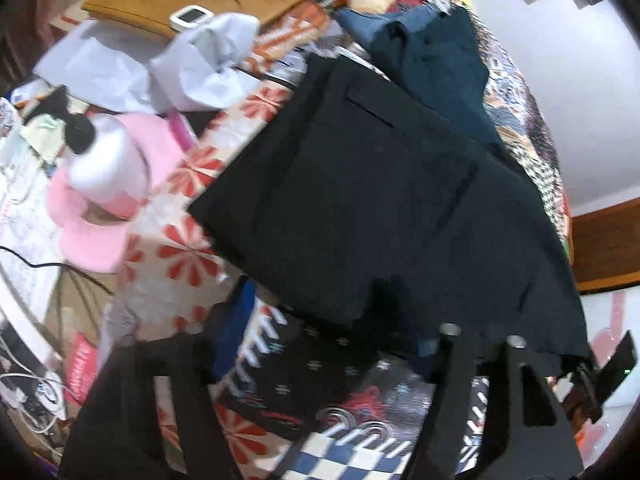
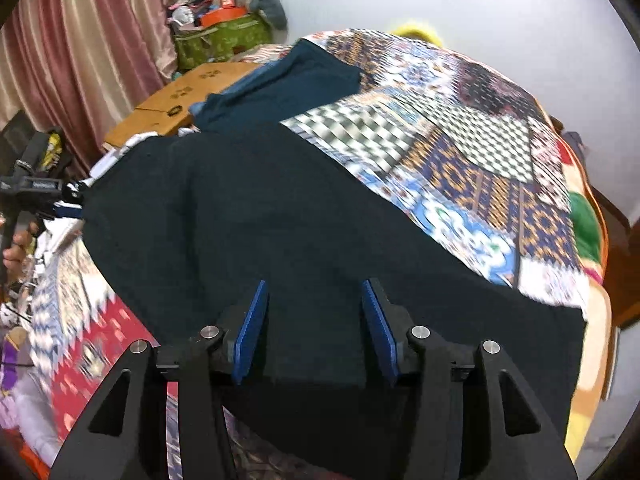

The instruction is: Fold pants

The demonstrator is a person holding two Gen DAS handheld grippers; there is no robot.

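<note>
Pants (image 2: 280,232) lie on our patchwork quilt (image 2: 460,152), teal garment (image 2: 288,88) beyond them; right gripper (image 2: 314,332) gapes empty over them, left gripper (image 1: 320,360) jaw state unclear.

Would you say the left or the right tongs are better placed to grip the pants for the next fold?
Probably right: the right tongs stand open directly over the pants. The left tongs' tips are hidden behind the cloth.
</note>
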